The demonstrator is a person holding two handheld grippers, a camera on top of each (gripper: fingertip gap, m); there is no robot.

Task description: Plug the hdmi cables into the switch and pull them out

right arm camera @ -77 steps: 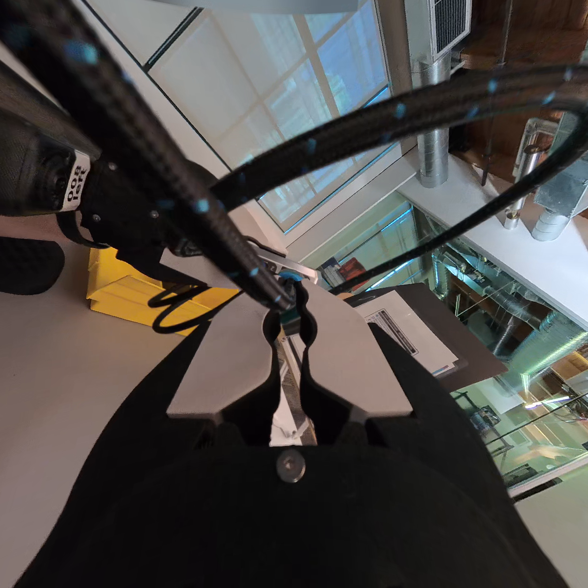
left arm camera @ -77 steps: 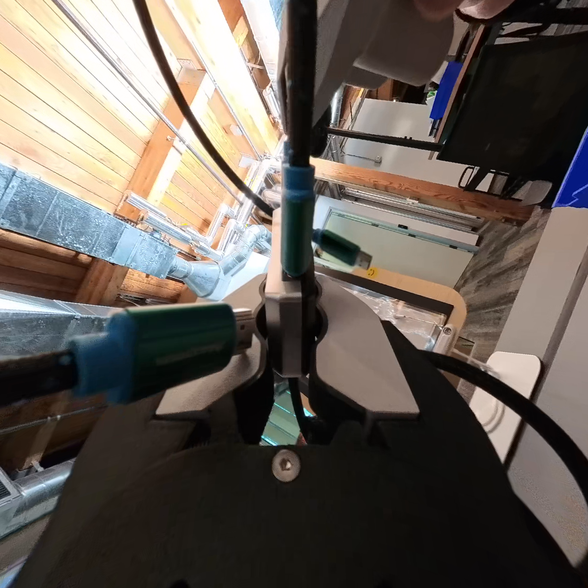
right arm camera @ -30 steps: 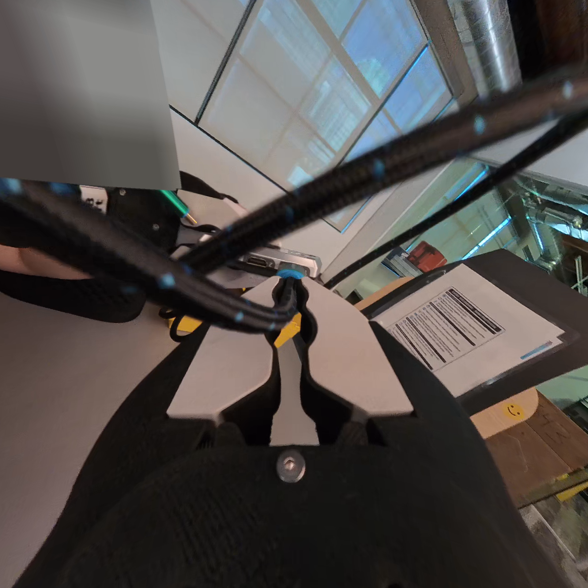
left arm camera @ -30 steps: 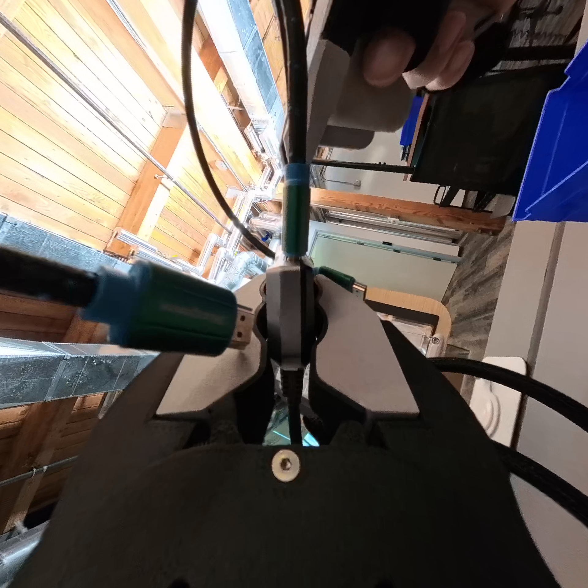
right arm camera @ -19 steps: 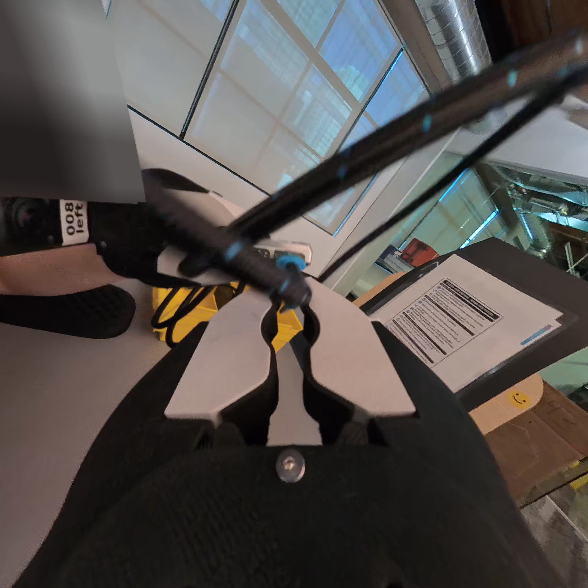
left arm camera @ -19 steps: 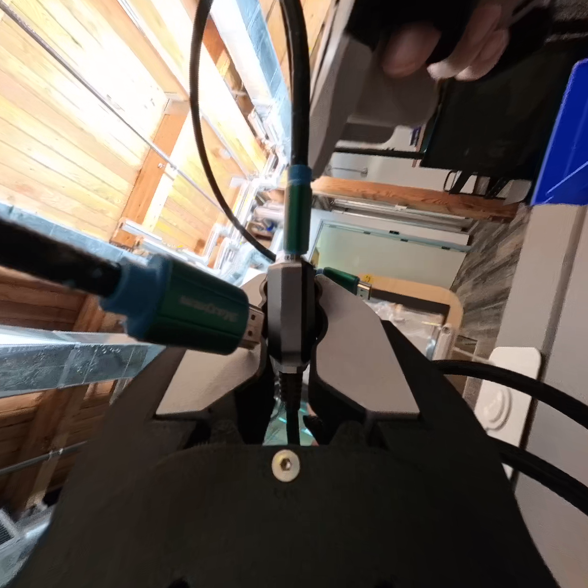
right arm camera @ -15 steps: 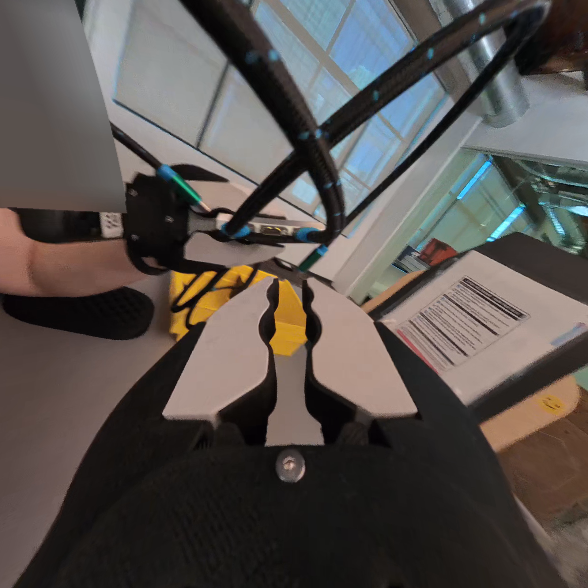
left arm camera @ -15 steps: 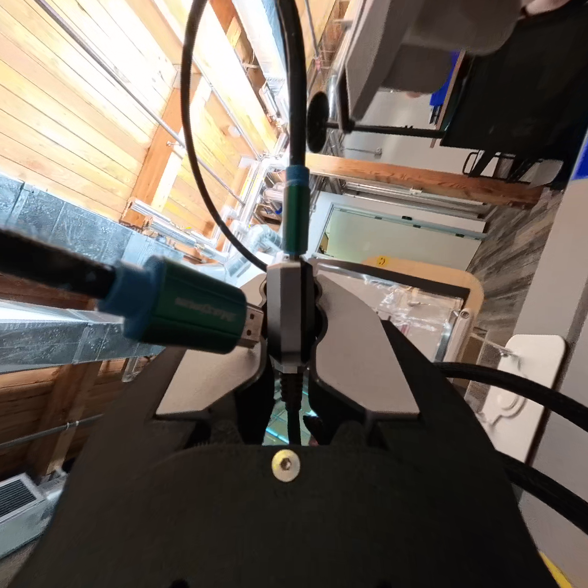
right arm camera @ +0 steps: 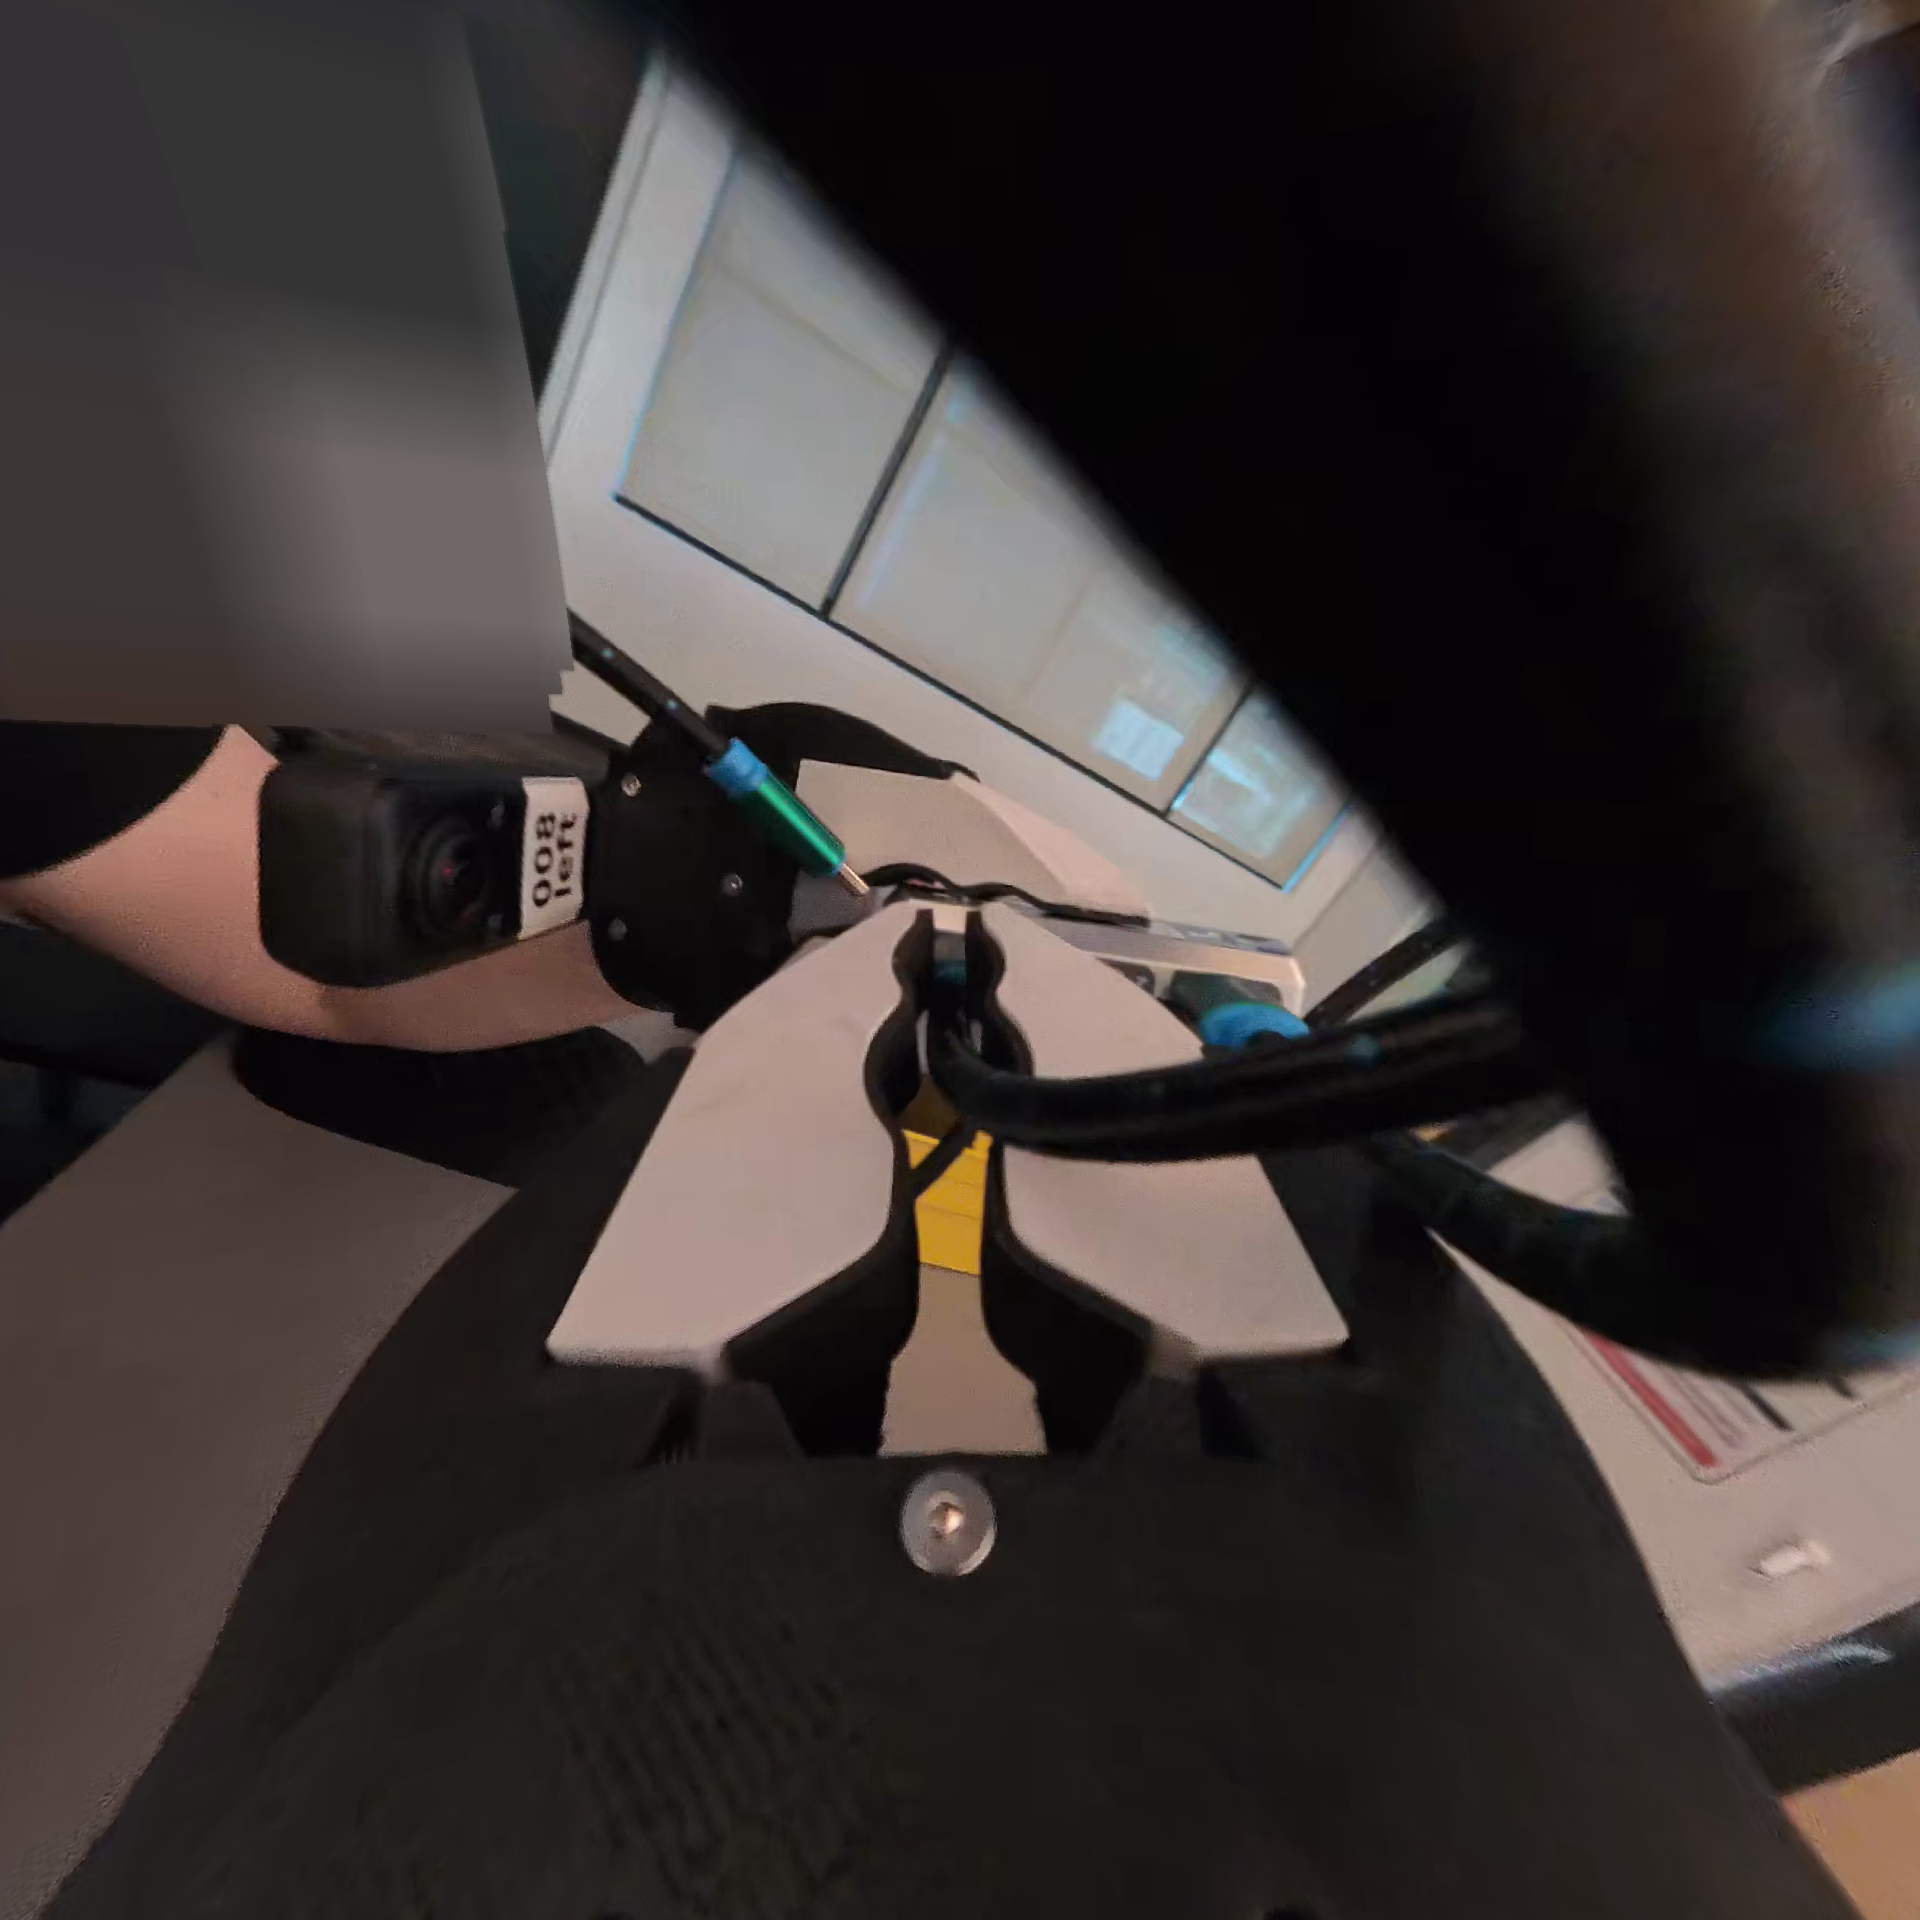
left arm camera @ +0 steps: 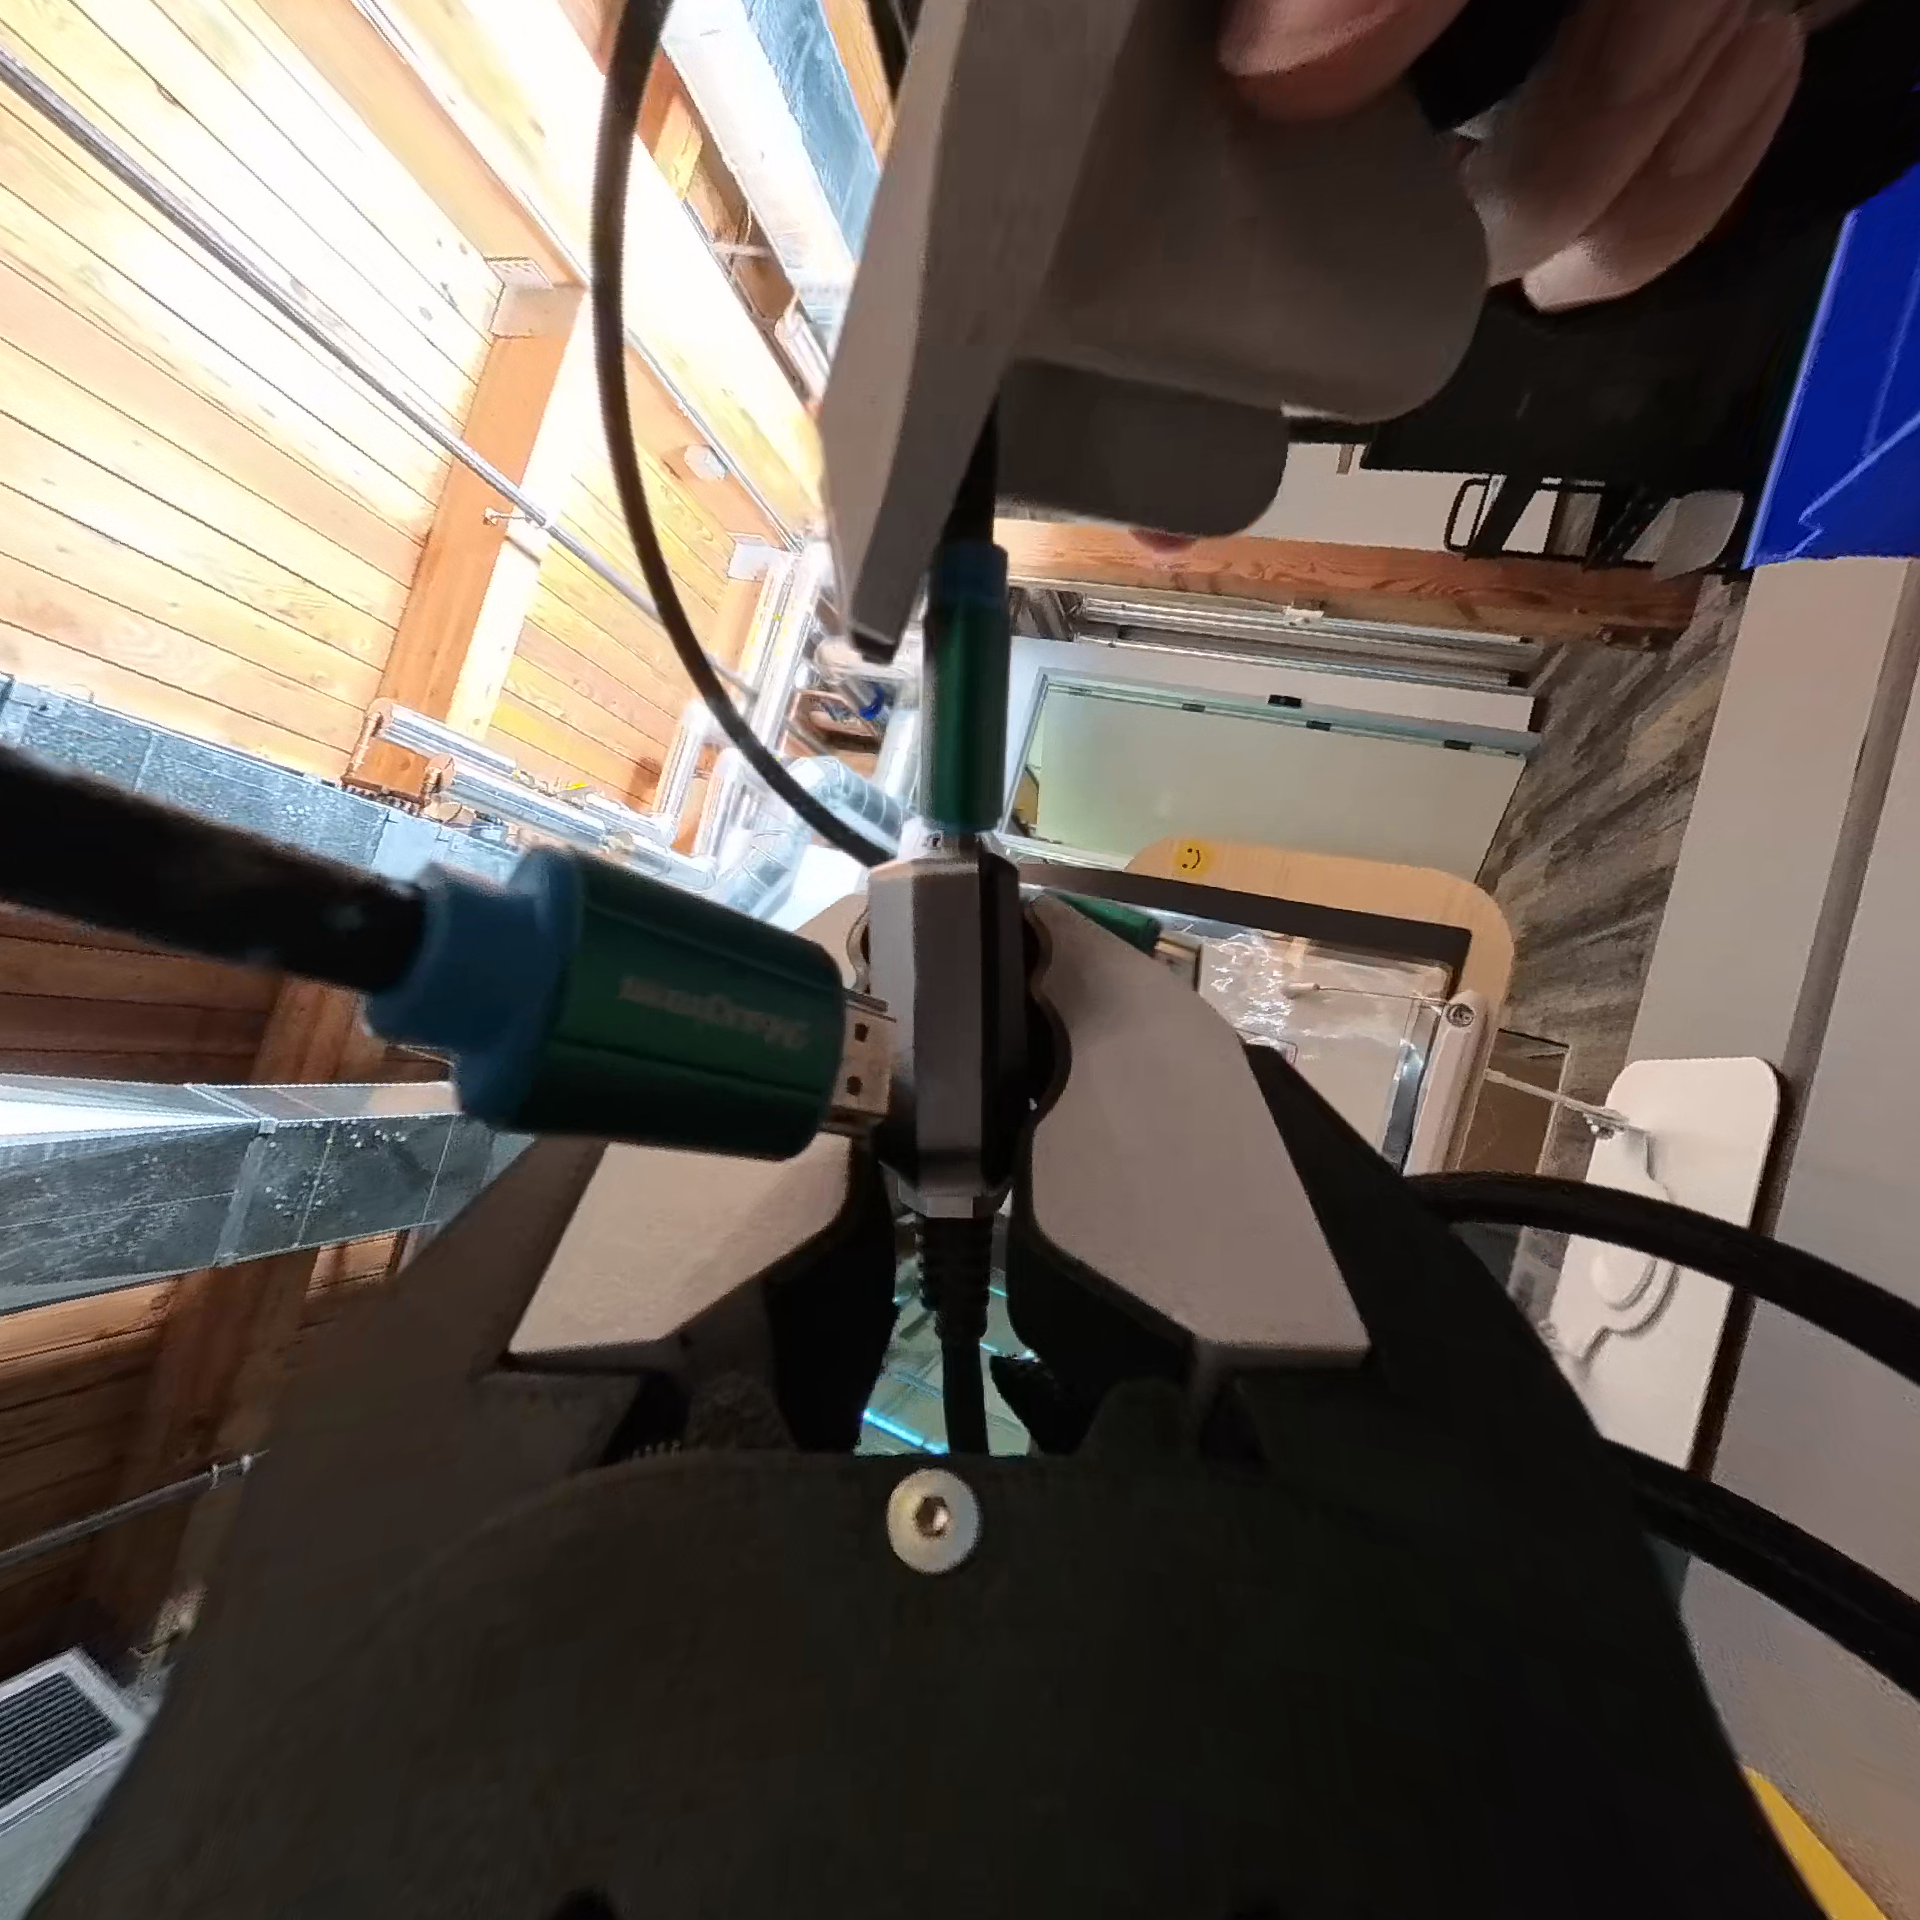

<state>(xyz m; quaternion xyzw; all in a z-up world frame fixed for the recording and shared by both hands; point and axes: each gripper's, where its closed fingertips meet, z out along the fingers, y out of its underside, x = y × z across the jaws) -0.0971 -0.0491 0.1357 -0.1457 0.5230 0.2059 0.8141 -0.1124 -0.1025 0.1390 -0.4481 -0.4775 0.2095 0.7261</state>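
Note:
My left gripper (left arm camera: 940, 935) is shut on the grey hdmi switch (left arm camera: 930, 1039) and holds it edge-on in the air. A green hdmi plug with a blue collar (left arm camera: 665, 1023) sits in its left side. A second green plug (left arm camera: 961, 717) sits in its far end. A third plug (left arm camera: 1122, 925) peeks out on the right. My right gripper (right arm camera: 943, 925) is closed on the blue collar (right arm camera: 951, 977) of a black braided cable (right arm camera: 1195, 1101), right at the switch (right arm camera: 1195, 940). Its grey fingers (left arm camera: 1039, 312) fill the top of the left wrist view.
A blue bin (left arm camera: 1849, 364) stands at the upper right. A yellow bin (right arm camera: 945, 1195) sits on the grey table (right arm camera: 208, 1299) beyond my right fingers. A printed sheet (right arm camera: 1662, 1392) lies at the right. A blurred dark cable loop (right arm camera: 1455, 520) covers the upper right. My right fingertips sit around 5 cm from my left ones.
Half a second ago my right gripper was off the switch and empty. It has moved back in and closed on the cable's blue collar. The left gripper still holds the switch.

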